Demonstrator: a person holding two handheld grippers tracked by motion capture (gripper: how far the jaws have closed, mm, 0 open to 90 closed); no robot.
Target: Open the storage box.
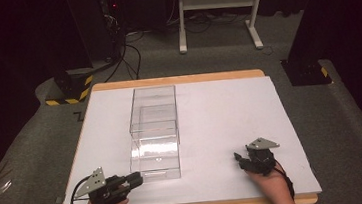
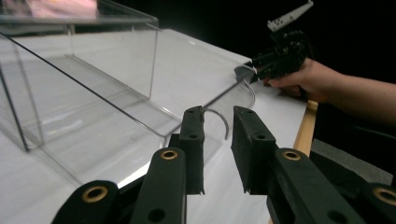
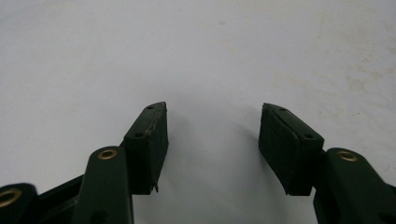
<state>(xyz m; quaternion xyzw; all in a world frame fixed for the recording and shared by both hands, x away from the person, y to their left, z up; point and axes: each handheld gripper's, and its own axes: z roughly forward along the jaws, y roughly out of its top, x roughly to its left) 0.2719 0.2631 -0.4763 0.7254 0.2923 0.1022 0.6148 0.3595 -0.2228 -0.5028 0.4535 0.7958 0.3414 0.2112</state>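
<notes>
A clear acrylic box (image 1: 154, 129) lies lengthwise on the white table top (image 1: 230, 112), left of the middle, with a smaller clear compartment inside it. My left gripper (image 1: 137, 179) sits at the box's near left corner. In the left gripper view its jaws (image 2: 218, 112) stand apart just short of the box's (image 2: 84, 84) curved clear front lip, and nothing is pressed between the pads. My right gripper (image 1: 238, 158) rests near the table's front right, held in a hand. It is open over bare white surface (image 3: 212, 112), with nothing between its fingers. It also appears farther off in the left gripper view (image 2: 250, 71).
The table's wooden rim (image 1: 177, 80) borders the white sheet. On the grey carpet beyond it are a white desk frame (image 1: 217, 0), a yellow-and-black striped base (image 1: 68, 97) at the back left and a black stand (image 1: 306, 70) at the right.
</notes>
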